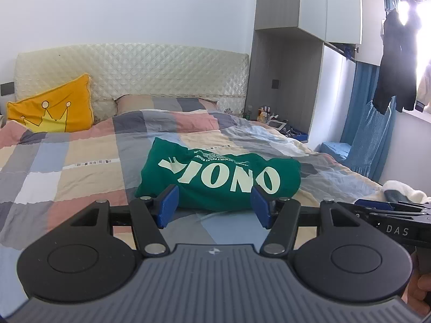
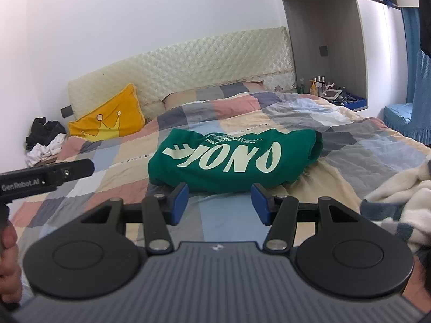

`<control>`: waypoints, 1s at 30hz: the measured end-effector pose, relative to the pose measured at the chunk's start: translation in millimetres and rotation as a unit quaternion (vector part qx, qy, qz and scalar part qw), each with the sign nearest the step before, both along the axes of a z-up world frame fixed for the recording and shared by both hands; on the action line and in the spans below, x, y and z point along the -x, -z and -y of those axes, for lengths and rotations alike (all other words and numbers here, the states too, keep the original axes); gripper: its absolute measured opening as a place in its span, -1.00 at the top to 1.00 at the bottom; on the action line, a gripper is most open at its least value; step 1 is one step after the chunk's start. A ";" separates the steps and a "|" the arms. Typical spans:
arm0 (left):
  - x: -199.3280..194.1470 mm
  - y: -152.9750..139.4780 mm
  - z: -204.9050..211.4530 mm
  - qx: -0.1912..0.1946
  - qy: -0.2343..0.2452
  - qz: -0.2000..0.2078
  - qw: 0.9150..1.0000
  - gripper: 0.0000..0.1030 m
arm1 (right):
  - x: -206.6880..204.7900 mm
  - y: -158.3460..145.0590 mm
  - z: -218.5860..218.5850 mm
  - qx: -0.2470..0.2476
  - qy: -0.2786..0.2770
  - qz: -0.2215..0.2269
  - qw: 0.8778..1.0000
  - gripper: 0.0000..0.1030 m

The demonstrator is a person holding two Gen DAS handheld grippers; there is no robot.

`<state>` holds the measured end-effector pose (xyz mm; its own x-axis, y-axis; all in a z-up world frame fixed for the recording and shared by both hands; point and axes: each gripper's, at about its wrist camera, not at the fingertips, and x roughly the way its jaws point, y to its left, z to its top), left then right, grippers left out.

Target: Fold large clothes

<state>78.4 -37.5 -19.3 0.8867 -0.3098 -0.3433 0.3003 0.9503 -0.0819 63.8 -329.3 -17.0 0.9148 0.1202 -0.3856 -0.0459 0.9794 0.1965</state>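
- Green cloth with big cream letters: the folded shirt [image 1: 221, 177] lies in a compact bundle on the patchwork bed cover [image 1: 80, 167], around the middle of the bed.
- My left tool [image 1: 215, 207] is held low over the near part of the bed, its blue pads [image 1: 168, 204] spread wide with nothing between them. In the left wrist view the near edge of the shirt shows between and just beyond the two pads; I cannot tell whether the pads touch the cloth.
- My right tool [image 2: 219, 204] is spread wide too and holds nothing. In its own view the shirt [image 2: 231, 158] lies just ahead of the fingertips, with a strip of blue cover showing between the pads [image 2: 180, 202] and the shirt's near fold, so it looks apart from the cloth.
- The two tools sit side by side: the right one's black body shows at the right edge of the left wrist view, and the left one's body at the left edge of the right wrist view.
- The shirt's print reads upside down from where I stand, and its right end is rolled into a thicker fold.
- A yellow crown cushion [image 1: 54, 107] leans against the quilted headboard [image 1: 134, 70], well apart from the shirt.
- A white fluffy blanket [image 2: 398, 188] is heaped at the bed's right edge, near my right tool.
- A pile of dark and white clothes [image 2: 45, 140] lies beyond the cushion at the far left.
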 end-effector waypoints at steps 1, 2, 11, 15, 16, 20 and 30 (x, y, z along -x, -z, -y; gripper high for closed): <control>-0.2 0.1 -0.1 0.001 0.002 -0.001 1.000 -0.26 | -0.2 -0.1 -1.3 0.003 0.002 0.000 1.000 -0.08; -0.3 0.8 -0.4 0.002 0.003 -0.002 1.000 -0.26 | -0.3 -0.4 -2.1 0.005 0.002 0.000 1.000 -0.08; -3.8 4.0 -4.0 0.009 -0.002 -0.013 1.000 -0.37 | 0.7 -0.5 -5.6 0.012 0.010 0.002 1.000 -0.08; -6.7 4.0 -7.6 0.022 -0.002 -0.017 1.000 -0.58 | 4.3 -2.2 -5.8 0.017 0.020 0.006 1.000 -0.14; -6.6 3.8 -7.6 0.022 -0.001 -0.016 1.000 -0.63 | 5.2 -2.8 -5.3 0.016 0.022 0.006 1.000 -0.22; -6.5 3.9 -9.2 0.023 0.001 -0.015 1.000 -0.91 | 7.2 -4.7 -1.1 0.018 0.033 0.011 0.999 -0.73; -3.1 1.3 -11.3 0.023 -0.017 -0.013 1.000 -0.96 | 5.2 -2.1 4.5 0.019 0.048 0.000 0.999 -0.73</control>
